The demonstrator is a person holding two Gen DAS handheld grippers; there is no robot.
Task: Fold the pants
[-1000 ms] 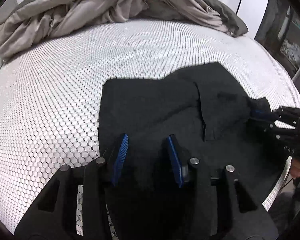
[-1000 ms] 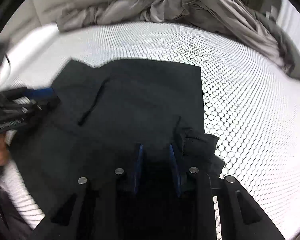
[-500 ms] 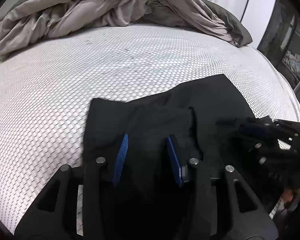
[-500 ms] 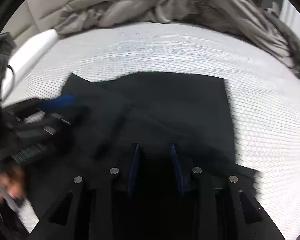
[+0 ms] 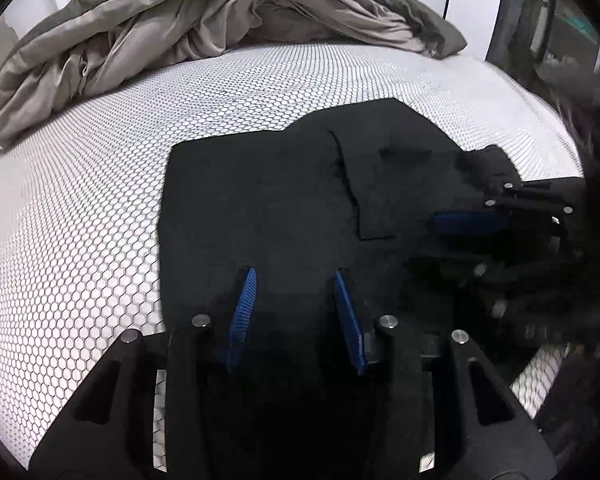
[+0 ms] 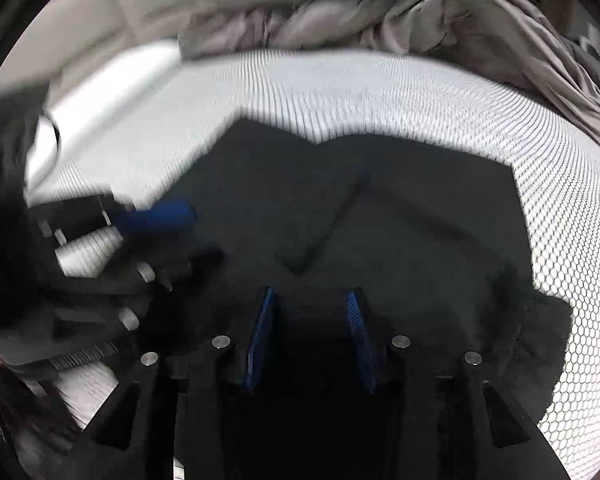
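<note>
Grey duvet (image 5: 204,28) heaped at the mattress's (image 5: 80,220) far edge; our left gripper (image 5: 294,276) and right gripper (image 6: 312,300), both released, hover over black pants (image 5: 260,208).

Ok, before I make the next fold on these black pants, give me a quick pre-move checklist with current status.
1. Left gripper open, nothing pinched: ok.
2. Right gripper open over the fabric: ok.
3. Pants lying flat on the mattress: mostly ok.
4. Bunched lump at the pants' right edge: not ok, smooth it.
5. Duvet apart from the pants: ok.
6. Edges aligned under the grippers: cannot tell.
</note>
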